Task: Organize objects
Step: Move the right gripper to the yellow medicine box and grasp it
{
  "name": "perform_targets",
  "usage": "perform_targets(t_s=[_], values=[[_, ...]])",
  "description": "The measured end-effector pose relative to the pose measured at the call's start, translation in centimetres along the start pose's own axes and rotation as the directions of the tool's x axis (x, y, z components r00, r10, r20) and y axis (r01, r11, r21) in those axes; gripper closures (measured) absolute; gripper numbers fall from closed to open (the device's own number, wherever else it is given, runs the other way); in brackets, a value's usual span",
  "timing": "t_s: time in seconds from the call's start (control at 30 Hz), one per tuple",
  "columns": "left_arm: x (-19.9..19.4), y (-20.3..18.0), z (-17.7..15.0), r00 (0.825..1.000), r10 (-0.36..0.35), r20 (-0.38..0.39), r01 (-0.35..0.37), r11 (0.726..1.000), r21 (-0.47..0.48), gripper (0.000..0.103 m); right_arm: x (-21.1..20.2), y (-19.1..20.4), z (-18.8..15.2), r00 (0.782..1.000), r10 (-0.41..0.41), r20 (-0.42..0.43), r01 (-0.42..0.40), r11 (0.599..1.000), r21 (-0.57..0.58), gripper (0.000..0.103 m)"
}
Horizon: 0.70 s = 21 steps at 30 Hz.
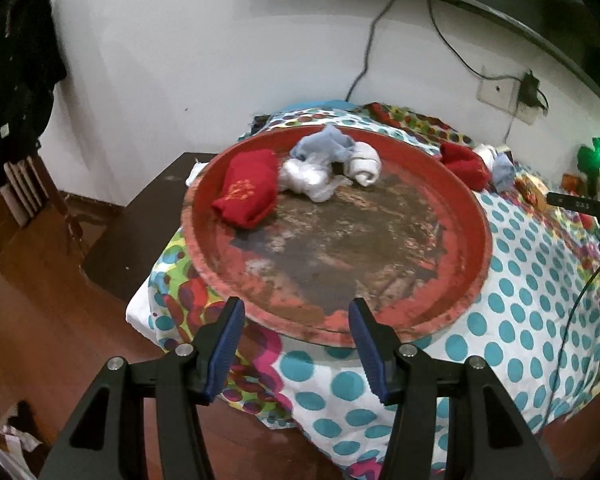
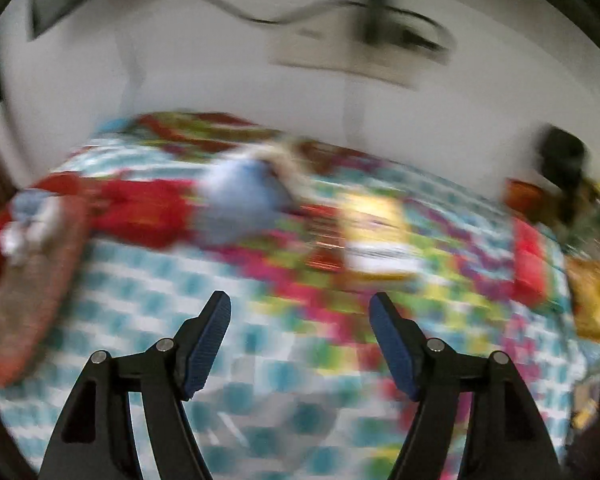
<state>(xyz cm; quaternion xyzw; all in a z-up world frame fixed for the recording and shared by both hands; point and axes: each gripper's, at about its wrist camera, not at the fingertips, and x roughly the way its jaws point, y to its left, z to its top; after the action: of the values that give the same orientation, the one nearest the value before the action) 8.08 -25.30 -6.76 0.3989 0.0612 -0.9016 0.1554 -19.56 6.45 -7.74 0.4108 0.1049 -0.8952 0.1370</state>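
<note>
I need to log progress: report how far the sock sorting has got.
Done: a red sock, a light blue one and white ones lie in the red tray. In hand: nothing; the left gripper and right gripper are open and empty. Left: a red sock bundle and a pale blue one on the dotted cloth.

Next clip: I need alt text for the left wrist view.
A large round red tray with a worn dark centre sits on a polka-dot cloth, holding a red sock, a light blue sock and white socks. The left gripper hangs open and empty before its near rim.
</note>
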Motion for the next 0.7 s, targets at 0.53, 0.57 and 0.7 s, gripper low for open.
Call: perform_targets(t_s=[0.53,0.57,0.7], values=[[0.1,-13.2,5.1,0.985,-0.161,-0.058,0.169,0.971,0.167,0.048,7.3,-5.5,2.7,0.998,0.049,-0.033,-0.048,0.998,0.044,0.034],[0.3,-13.8,5.4,0.984,-0.166,-0.066,0.175,0.969,0.172,0.047,7.7,-5.6,2.9,0.998,0.053,-0.038,-0.052,0.998,0.044,0.036],[1.4,-16.6,6.5,0.982,-0.172,-0.083,0.186,0.961,0.207,0.048,9.4,-5.6,3.7,0.994,0.087,-0.061,-0.085,0.996,0.028,0.040]])
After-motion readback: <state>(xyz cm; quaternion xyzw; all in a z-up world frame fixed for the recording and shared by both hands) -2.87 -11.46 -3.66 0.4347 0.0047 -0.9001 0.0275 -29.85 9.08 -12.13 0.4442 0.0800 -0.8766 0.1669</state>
